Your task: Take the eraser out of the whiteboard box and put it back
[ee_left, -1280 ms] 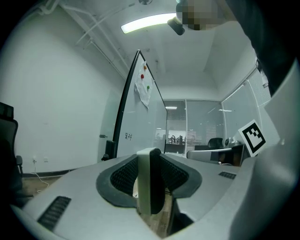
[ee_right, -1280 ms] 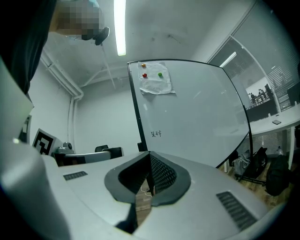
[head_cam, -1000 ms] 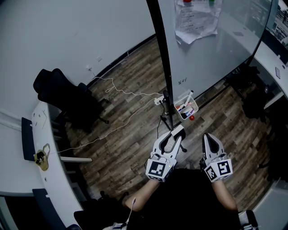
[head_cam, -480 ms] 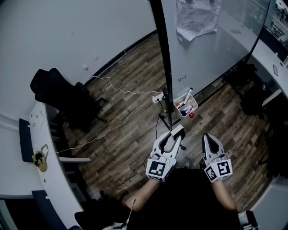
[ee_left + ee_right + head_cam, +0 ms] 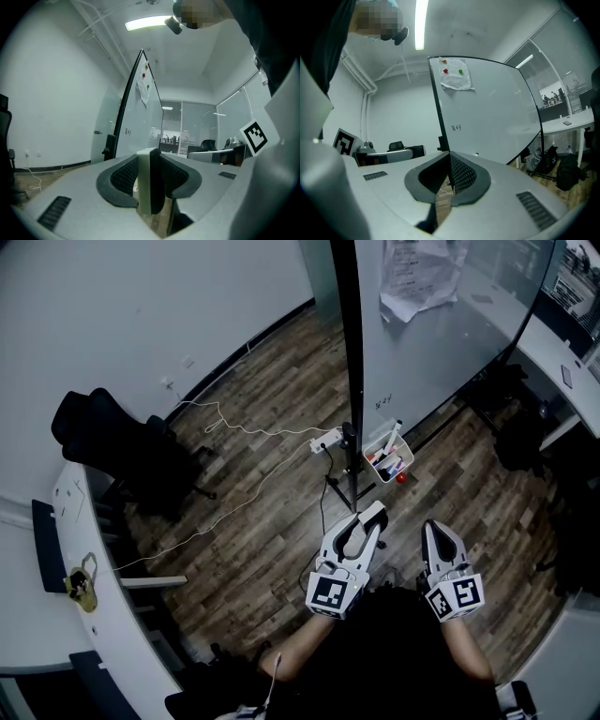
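Wood-plank office floor (image 5: pixel 253 521) beneath a tall glossy whiteboard (image 5: pixel 441 343), with two hand-held tools level in front of it.
The left tool (image 5: pixel 371 518) is clamped on the pale block eraser with a dark felt face (image 5: pixel 151 183), well apart from the small white plastic marker box (image 5: pixel 388 457) at the board's foot, probably ready for its return. The right tool (image 5: pixel 434 526) is pressed together and empty, kept aside.

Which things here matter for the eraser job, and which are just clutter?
Job:
- eraser, clamped in the left gripper
- white box holding markers
- whiteboard
- right gripper, shut and empty

Lying about:
- office chair
- power strip
- white cable
- paper stuck on the board
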Tool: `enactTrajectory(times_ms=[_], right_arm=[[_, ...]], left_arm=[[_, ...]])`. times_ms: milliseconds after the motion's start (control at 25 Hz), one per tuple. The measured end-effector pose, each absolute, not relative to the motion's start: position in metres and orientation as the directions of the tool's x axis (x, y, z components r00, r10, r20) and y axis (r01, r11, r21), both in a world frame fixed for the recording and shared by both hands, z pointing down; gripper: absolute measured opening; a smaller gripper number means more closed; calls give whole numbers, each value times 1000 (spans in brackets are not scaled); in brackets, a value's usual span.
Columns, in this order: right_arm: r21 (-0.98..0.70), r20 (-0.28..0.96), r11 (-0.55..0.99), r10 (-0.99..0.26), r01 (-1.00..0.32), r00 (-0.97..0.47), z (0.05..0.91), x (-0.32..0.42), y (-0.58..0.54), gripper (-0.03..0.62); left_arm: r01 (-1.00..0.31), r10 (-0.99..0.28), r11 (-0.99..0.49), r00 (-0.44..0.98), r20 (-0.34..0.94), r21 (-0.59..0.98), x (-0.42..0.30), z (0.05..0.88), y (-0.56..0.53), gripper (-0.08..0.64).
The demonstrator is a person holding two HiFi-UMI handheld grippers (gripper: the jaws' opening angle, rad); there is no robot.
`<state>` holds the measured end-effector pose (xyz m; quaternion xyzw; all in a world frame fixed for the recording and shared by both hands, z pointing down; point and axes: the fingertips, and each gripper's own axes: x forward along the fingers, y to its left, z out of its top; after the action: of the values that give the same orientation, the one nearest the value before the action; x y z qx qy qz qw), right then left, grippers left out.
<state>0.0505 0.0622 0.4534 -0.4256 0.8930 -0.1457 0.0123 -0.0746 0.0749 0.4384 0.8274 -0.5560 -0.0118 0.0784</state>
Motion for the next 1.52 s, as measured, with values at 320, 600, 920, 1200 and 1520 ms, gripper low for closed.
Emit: enactTrajectory(times_ms=[320, 600, 920, 1200, 1520], right_arm=[[-256, 135, 545, -798, -798, -588, 454, 46, 69, 15], [-253, 154, 519, -811, -816, -564, 459, 35, 79, 15], [-261, 156, 512, -814, -819, -559, 463, 35, 76, 14], [-275, 142, 527, -805, -804, -576, 467, 53, 47, 15], [-286, 118, 575, -773, -767, -624, 463, 74, -4, 15]], left_arm=[[-887, -894, -426, 443, 65, 176, -76, 444, 75, 150], [-870, -881, -457, 472, 43, 185, -86, 443, 74, 150], [-860, -872, -473, 488, 39, 191, -81, 442, 63, 150], [-875, -883, -450, 466, 57, 179, -63, 450, 37, 150], [-890, -896, -419, 437, 76, 179, -40, 454, 1, 150]])
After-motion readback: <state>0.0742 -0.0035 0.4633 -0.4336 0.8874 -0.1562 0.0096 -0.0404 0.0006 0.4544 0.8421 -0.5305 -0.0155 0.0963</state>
